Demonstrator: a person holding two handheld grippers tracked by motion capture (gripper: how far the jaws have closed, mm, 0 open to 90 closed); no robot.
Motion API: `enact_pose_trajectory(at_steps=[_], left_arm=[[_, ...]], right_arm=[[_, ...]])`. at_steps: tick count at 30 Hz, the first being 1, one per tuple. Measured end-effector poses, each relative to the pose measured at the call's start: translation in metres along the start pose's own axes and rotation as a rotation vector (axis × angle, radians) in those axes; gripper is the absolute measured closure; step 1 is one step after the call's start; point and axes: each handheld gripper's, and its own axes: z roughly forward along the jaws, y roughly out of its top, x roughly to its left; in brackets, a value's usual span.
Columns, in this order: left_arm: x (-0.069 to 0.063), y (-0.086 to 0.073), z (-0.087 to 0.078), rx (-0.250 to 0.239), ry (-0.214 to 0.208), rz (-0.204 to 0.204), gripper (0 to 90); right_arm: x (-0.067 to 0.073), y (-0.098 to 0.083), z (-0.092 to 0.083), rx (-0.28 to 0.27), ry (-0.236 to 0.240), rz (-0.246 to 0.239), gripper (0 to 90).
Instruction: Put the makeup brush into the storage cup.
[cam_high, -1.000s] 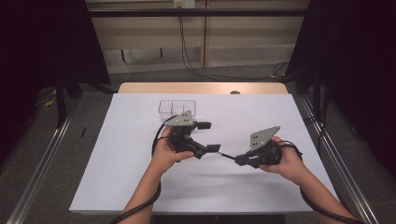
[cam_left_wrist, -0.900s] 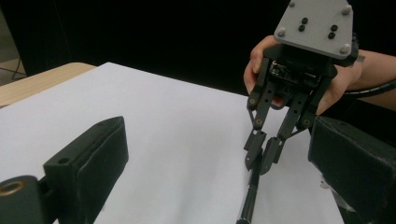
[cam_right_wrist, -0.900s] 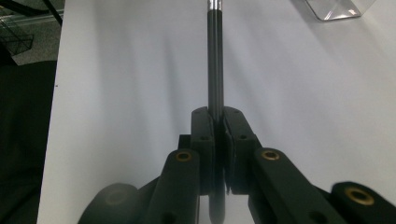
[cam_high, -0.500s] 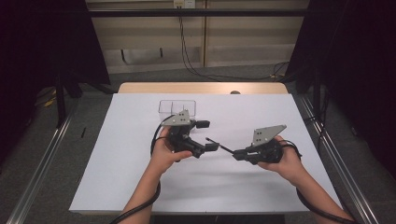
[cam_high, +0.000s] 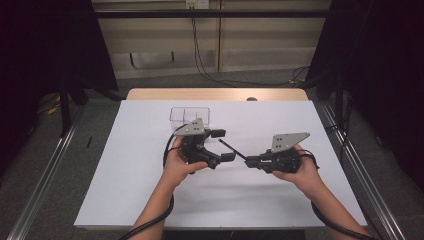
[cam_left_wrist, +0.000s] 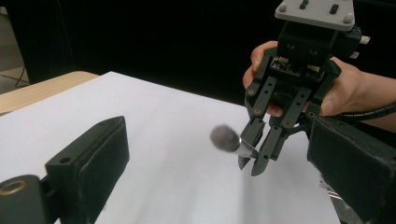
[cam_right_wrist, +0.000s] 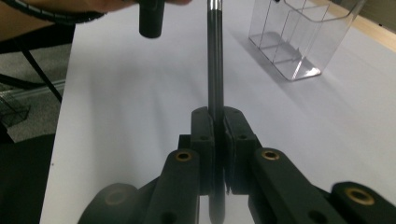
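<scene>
The right tongs (cam_high: 251, 161) are clamped on a slim dark brush (cam_high: 233, 149), the pads pressed against its handle. In the right gripper view the handle (cam_right_wrist: 215, 70) runs straight up from between the closed pads, with a short silver band near the top edge of that view. In the left gripper view the right tongs (cam_left_wrist: 251, 165) point down and toward the camera, gripping the brush near its silver ferrule, and the soft grey brush head (cam_left_wrist: 224, 138) projects to the left of them, slightly blurred.

The left tongs (cam_high: 223, 145) stand apart, with nothing pressed between them. In the left gripper view one broad black pad (cam_left_wrist: 95, 156) sits at lower left and the other at lower right, and the brush head hangs in the open space between them, clear of both. In the high view the brush slants up and to the left from the right tongs into that gap, above the middle of the white surface (cam_high: 125, 200).

A clear plastic organiser (cam_high: 189, 115) with compartments stands on the surface just beyond the left gripper. In the right gripper view the organiser (cam_right_wrist: 303, 37) appears upright at upper right, well apart from the brush handle. Both hands hold their grippers above the surface, near each other.
</scene>
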Motion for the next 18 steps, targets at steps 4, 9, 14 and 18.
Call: enact_pose_trajectory(at_steps=[4,9,14,18], left_arm=[[-0.0008,0.0001,0.0003,-0.009,-0.004,-0.004,6.6],[-0.0001,-0.0004,-0.0003,-0.019,-0.007,-0.007,8.9],[0.0001,-0.0002,-0.0006,-0.03,-0.006,-0.004,12.4],[0.0002,0.0003,-0.0006,-0.038,-0.007,-0.004,16.4]], right_arm=[[0.0006,0.0017,0.0022,-0.01,0.001,0.002,84.0],[0.0008,0.0027,0.0029,-0.025,-0.004,0.01,83.9],[-0.0002,0.0034,0.0024,-0.052,-0.026,0.023,83.9],[-0.0003,0.0037,0.0025,-0.07,-0.037,0.029,83.9]])
